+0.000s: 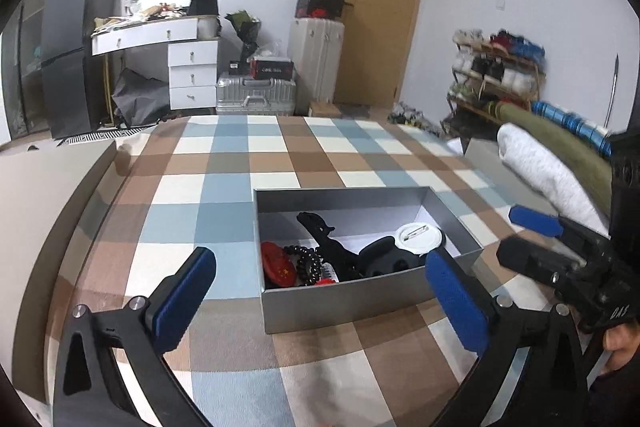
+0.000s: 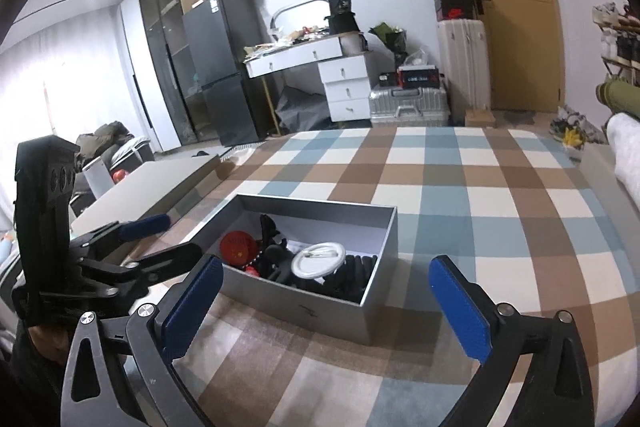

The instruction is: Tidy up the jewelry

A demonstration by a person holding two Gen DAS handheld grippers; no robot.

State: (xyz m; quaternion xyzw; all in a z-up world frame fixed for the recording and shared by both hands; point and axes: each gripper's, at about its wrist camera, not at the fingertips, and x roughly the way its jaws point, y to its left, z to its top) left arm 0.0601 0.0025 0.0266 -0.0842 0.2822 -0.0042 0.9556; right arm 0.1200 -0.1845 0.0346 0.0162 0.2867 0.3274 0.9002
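- The grey box (image 1: 362, 291) sits open on the checked cloth (image 1: 224, 163) covering the surface, near the front edge, with its long walls running toward 1 o'clock in the left wrist view.
- Inside the box lie a white round badge (image 1: 420, 238), a red round badge (image 1: 277, 269), a black beaded bracelet (image 1: 306, 261) and black hair clips (image 1: 320, 227); they crowd the near end, and the far end of the floor is bare.
- The left gripper (image 1: 320, 291) hovers low before the box's near wall, its 2 blue-padded fingers (image 1: 184, 303) spread wide with nothing between them. The right pad overlaps the box's near right corner in the picture; I cannot tell whether it touches.
- The right gripper (image 2: 326, 303) hangs at the box's 5 o'clock corner in its own view, fingers (image 2: 460, 311) parted wide and empty, the left pad just beside the near wall.
- In the left wrist view the right gripper shows at 3 o'clock, apart from the box's right wall.
- Open checked cloth stretches beyond the box toward 12 o'clock, up to the surface's far edge.
- A flat grey lid (image 2: 160, 187) lies at 10 o'clock from the box in the right wrist view, at the surface's left edge.
- A white rolled towel (image 1: 548, 167) rests at the right edge.
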